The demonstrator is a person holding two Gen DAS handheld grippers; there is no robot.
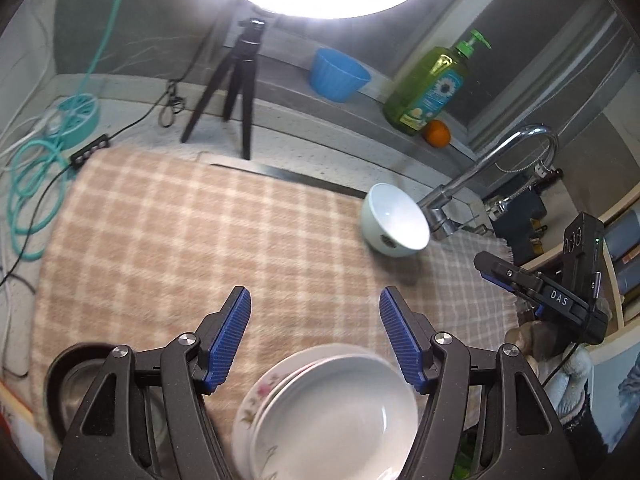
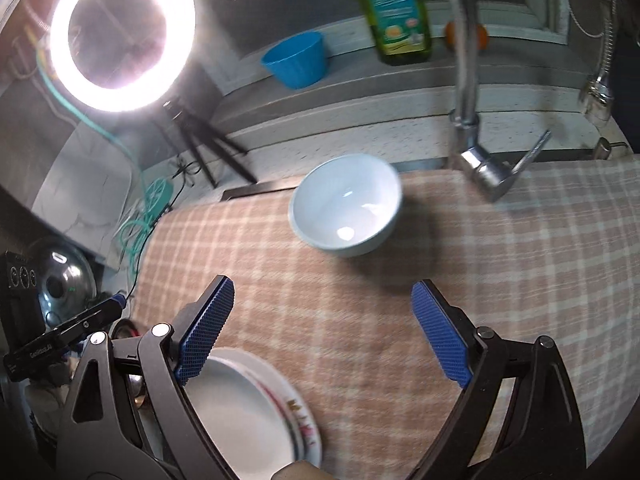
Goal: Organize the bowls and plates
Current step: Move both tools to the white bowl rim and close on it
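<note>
2 grippers above checked beige cloth (image 1: 200,240).
Left gripper (image 1: 315,300) and right gripper (image 2: 322,292) spread wide, empty; stacked white plates (image 1: 332,408) below, pale round bowl (image 2: 346,208) beyond.

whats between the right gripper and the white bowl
Nothing but bare checked cloth: in the right wrist view the open right gripper faces the white bowl across an empty stretch.

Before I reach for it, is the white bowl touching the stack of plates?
Apart. The right wrist view shows the white bowl by the faucet, with a wide stretch of checked cloth between it and the stack of plates.
</note>
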